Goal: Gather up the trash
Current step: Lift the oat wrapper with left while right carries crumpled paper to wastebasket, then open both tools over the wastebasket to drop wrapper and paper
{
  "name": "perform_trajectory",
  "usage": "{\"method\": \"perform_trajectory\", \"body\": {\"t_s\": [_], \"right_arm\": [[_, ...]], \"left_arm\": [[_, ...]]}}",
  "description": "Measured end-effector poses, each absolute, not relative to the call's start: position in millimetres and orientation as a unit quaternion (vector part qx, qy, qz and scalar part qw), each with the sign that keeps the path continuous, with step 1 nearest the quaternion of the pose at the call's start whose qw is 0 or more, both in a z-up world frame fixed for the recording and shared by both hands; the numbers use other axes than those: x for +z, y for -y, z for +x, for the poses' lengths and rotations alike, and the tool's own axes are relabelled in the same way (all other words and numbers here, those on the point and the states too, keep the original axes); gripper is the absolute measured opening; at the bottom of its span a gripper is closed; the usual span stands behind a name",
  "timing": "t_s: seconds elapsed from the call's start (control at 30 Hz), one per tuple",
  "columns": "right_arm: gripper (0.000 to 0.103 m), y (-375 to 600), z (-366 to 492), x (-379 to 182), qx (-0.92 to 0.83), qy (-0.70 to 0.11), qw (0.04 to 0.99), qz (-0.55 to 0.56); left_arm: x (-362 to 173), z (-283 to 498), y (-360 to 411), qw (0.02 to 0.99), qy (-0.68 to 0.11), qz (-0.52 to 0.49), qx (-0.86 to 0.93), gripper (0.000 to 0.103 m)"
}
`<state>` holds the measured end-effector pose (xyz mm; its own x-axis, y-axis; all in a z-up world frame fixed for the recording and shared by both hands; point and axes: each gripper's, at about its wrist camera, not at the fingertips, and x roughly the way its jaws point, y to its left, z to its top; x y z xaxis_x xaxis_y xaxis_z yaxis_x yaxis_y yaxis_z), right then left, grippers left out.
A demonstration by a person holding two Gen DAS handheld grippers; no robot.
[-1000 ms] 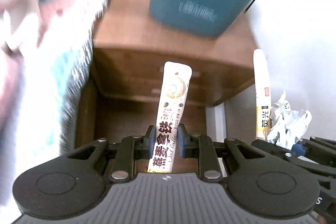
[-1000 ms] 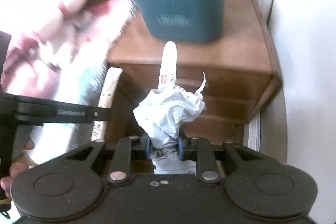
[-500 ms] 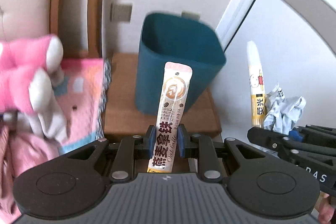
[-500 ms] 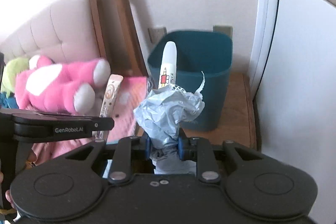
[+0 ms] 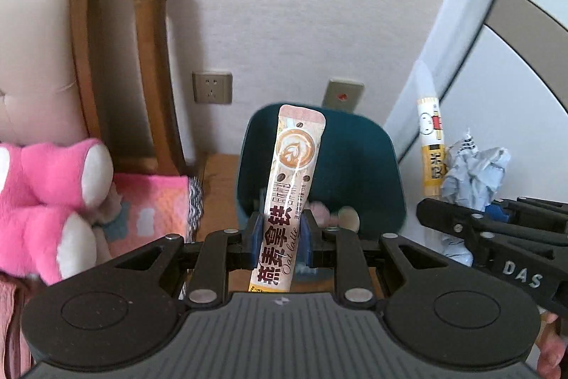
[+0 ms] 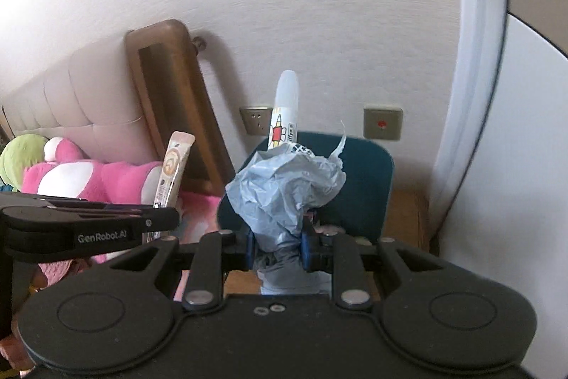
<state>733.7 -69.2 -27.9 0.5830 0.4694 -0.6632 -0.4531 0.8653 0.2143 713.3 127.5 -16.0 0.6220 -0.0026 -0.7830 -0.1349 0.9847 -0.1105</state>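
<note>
My left gripper [image 5: 280, 238] is shut on a long oat latte sachet [image 5: 289, 187] that stands upright between its blue pads. My right gripper [image 6: 278, 244] is shut on a crumpled pale blue paper wad [image 6: 287, 190], with a white and yellow glue stick [image 6: 284, 109] poking up behind the wad. A dark teal trash bin [image 5: 358, 166] stands on a wooden nightstand [image 5: 218, 180] right behind both loads; some scraps lie inside it. Each gripper shows in the other's view: the right gripper [image 5: 497, 212] at the right edge, the left gripper [image 6: 156, 219] at the left.
A pink plush toy [image 5: 46, 198] and a pink patterned blanket [image 5: 152, 201] lie on the bed at left, below a wooden headboard post [image 5: 117, 59]. A wall socket [image 5: 212, 87] and a switch plate [image 5: 342, 93] sit on the wall. A white door frame [image 6: 472, 59] runs up the right.
Both grippers have risen together with their loads. The bin, first seen from its side near the nightstand's drawers, now shows its open top from above.
</note>
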Motion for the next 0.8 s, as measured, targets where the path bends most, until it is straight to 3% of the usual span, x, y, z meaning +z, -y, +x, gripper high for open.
{"method": "perform_trajectory", "body": {"t_s": [0.37,0.8], "right_arm": [[0.022,52.5,824.6,-74.3,0.275,-0.417,0.866,-0.02],[0.022,36.4,855.5,-141.2,0.283,-0.486,0.825,-0.054]], "left_arm": [[-60.4,812.1,-112.2,0.876,-0.472,-0.072,0.065,0.021],[-138.0,863.4,-98.7,0.836,-0.538,-0.08,0.069,0.021]]}}
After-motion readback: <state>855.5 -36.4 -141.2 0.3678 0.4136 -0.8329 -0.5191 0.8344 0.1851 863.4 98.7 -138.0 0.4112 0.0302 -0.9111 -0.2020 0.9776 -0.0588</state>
